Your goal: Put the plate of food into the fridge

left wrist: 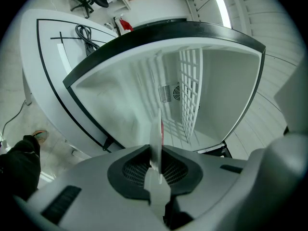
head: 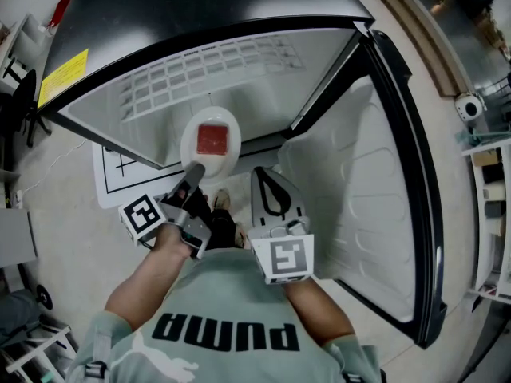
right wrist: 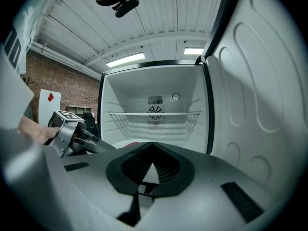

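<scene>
1. My left tongs (head: 193,172): closed on the near rim of the plate (head: 192,144). In the left gripper view the plate stands edge-on, pinched between the two pads.
2. Plate: white and oval, held out ahead of me at the open front of the fridge (head: 200,22). It is clear of any shelf, with only my left tongs on it.
3. Food (head: 213,138): one red square piece lying in the middle of the plate.
4. My right tongs (head: 269,183): jaws brought together, tips meeting, nothing between them. They are just to the right of the left tongs and apart from the plate.
5. Fridge: dark outer casing, white interior.
6. Wire shelf (head: 200,70): spans the compartment.
7. Round fan vent (right wrist: 155,112): on the back wall.
8. Door (head: 367,214): swung fully open on my right, white moulded inner face towards me.
9. Yellow label (head: 64,76): on the casing, at the left.
</scene>
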